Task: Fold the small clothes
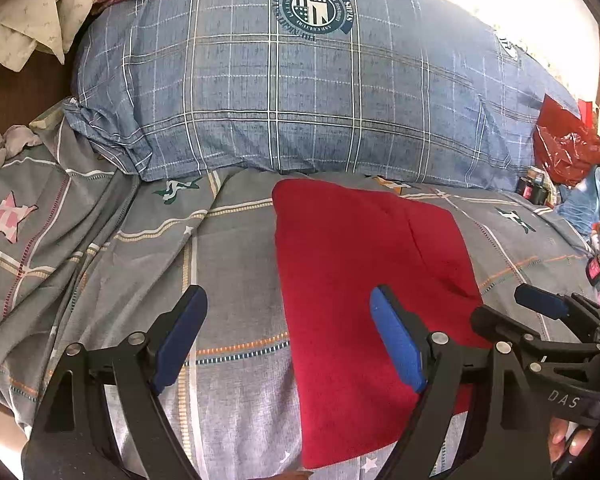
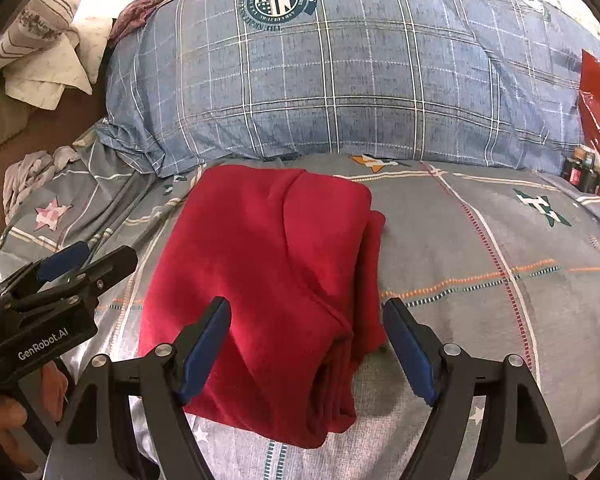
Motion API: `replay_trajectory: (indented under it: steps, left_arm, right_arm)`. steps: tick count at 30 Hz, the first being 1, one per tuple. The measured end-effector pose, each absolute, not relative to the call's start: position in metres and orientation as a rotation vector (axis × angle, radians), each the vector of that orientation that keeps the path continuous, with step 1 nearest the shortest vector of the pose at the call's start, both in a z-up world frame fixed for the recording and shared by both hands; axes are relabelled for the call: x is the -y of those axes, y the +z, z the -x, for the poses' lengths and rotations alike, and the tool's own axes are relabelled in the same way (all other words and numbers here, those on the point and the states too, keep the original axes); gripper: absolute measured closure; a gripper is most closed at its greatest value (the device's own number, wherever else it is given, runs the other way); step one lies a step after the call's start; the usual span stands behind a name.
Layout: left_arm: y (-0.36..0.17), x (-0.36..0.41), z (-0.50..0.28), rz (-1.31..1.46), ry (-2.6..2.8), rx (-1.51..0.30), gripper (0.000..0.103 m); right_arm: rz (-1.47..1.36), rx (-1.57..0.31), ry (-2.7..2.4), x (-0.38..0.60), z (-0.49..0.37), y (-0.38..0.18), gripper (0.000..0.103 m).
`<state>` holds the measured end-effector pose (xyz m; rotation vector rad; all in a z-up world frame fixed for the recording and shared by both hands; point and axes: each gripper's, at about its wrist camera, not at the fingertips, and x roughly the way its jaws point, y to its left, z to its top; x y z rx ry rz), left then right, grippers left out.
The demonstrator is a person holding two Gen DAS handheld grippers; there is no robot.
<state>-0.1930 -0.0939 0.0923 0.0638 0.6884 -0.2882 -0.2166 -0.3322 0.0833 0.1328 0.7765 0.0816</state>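
The red garment (image 2: 268,280) lies on the grey patterned bedsheet (image 1: 228,272), just in front of the blue plaid pillow (image 1: 300,92), already doubled into a long rectangle with stacked layers showing along its right edge. The left gripper (image 1: 288,336) hovers over the garment's left edge, jaws spread wide and empty, one pad above bare sheet and the other above red cloth. The right gripper (image 2: 306,344) straddles the near right corner, equally wide and holding nothing. To make the next fold well, each gripper should probably pinch all layers at a near corner together, lift just clear of the sheet, and carry the edge toward the pillow evenly so the stack does not slide apart. The cloth looks soft, fleecy and fairly thick, with rounded fold lines; the sheet is thin, smooth cotton with shallow wrinkles; the pillow is plump and lightly creased
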Motion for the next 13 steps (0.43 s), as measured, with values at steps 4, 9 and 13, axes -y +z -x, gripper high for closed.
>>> replay_trajectory:
  steps: [4, 9, 13]
  left_arm:
    - [0.089, 0.094, 0.19, -0.066, -0.29, -0.696, 0.019]
    - [0.084, 0.093, 0.186, -0.062, -0.293, -0.701, 0.019]
    - [0.076, 0.082, 0.174, -0.051, -0.282, -0.712, 0.019]
  right_arm:
    - [-0.131, -0.79, 0.085, 0.331, 0.214, 0.079, 0.023]
    - [-0.129, -0.804, 0.085, 0.329, 0.209, 0.074, 0.023]
    - [-0.117, -0.815, 0.071, 0.333, 0.202, 0.07, 0.023]
